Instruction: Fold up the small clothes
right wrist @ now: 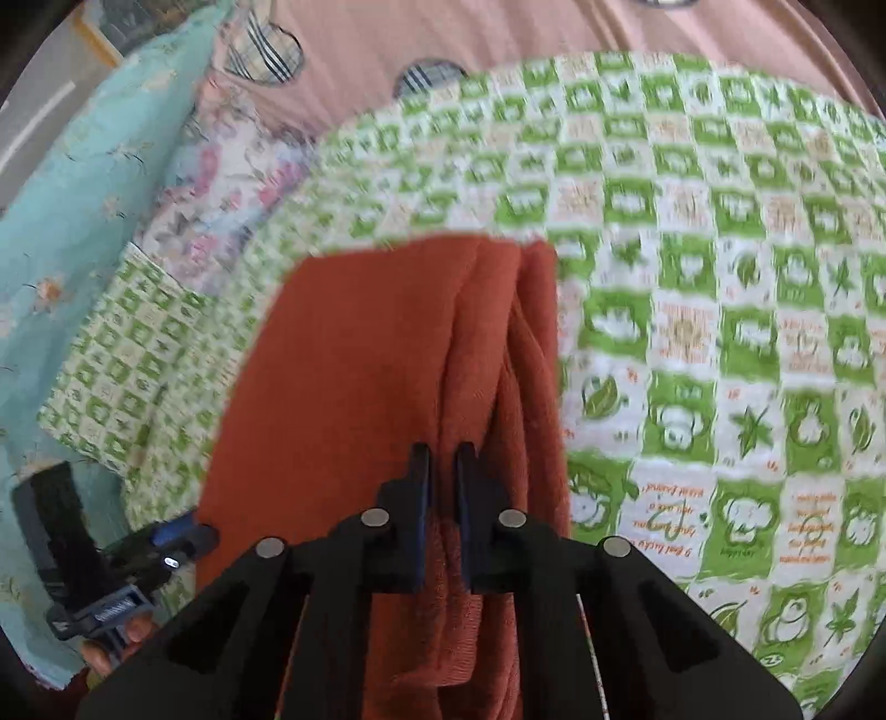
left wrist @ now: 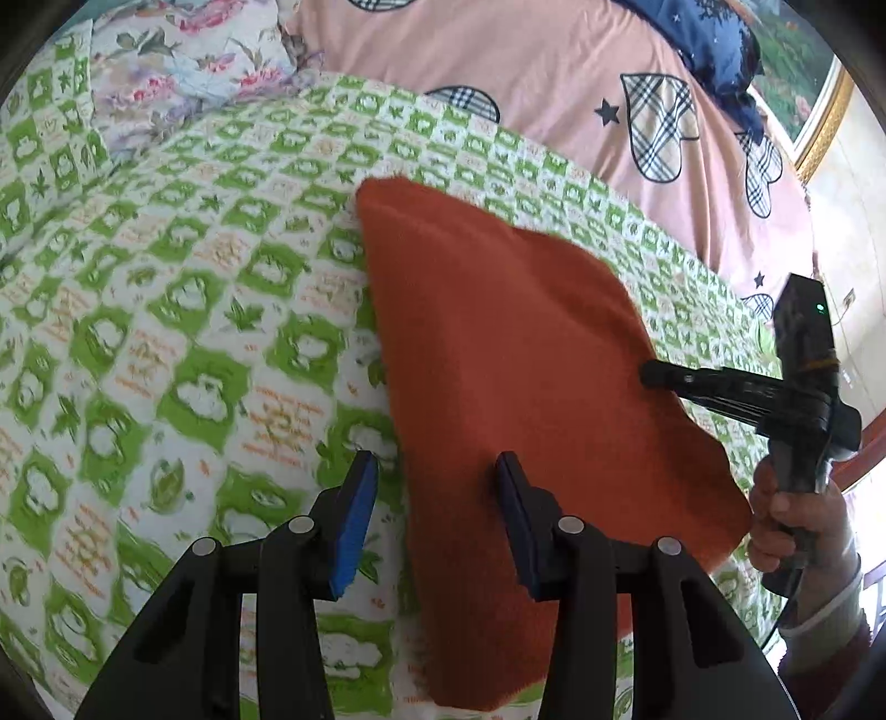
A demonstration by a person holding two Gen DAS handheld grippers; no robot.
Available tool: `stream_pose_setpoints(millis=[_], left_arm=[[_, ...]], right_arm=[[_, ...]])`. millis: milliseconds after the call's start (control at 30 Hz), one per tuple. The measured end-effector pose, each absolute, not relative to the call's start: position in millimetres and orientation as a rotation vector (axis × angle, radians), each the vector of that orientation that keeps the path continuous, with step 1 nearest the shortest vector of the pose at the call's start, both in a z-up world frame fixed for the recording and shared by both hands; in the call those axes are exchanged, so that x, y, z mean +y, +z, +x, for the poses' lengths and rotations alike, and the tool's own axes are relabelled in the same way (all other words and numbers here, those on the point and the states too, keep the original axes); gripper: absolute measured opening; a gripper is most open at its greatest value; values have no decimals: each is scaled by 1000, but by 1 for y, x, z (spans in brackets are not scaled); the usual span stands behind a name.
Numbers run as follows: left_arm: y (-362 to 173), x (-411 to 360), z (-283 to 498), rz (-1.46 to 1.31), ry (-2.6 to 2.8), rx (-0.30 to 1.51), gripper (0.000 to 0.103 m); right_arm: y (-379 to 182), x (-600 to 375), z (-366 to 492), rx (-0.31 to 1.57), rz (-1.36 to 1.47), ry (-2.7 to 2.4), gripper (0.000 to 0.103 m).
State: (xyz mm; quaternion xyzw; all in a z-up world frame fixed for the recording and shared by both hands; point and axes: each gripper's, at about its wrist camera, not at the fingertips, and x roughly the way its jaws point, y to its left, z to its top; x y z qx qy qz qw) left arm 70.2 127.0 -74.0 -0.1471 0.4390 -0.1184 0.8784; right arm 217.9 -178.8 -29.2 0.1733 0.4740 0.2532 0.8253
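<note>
While the orange cloth [left wrist: 498, 387] lies spread on the green-checked sheet [left wrist: 166, 332], the right gripper [right wrist: 443, 459] is clamped on a bunched fold of it: in the right wrist view its 2 fingers [right wrist: 421, 498] stand almost together, and a ridge of the cloth passes between them. From this pinch the cloth rises in several long pleats toward its far edge, and the flat part lies to the left of them. The left gripper [left wrist: 437, 471] has its jaws wide apart and holds nothing. In the left wrist view one blue pad [left wrist: 354, 526] is above the sheet, just beside the cloth's left edge, and the other pad is above the cloth itself; I cannot tell if they touch the fabric. The same view shows the right gripper reaching in from the right side, its tip on the cloth's right edge, with a hand [left wrist: 786, 526] around its handle. Beyond the sheet's far edge there is a pink blanket [left wrist: 526, 66] with plaid hearts, and a floral pillow [left wrist: 183, 50] lies at the far left corner.
</note>
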Motion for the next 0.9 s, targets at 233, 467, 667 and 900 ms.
stream_pose_setpoints(millis=[233, 467, 667, 900], left_arm=[[-60, 99, 74, -251, -293, 913, 43], [-73, 81, 69, -157, -265, 946, 47], [-55, 106, 30, -139, -304, 897, 46], [-62, 107, -21, -98, -380, 880, 51]], right_arm=[[-10, -200, 229, 954, 286, 468, 9], [-54, -213, 230, 1032, 417, 458, 29], [-22, -234, 157, 946, 452, 545, 45], [-51, -233, 110, 1026, 417, 597, 45]])
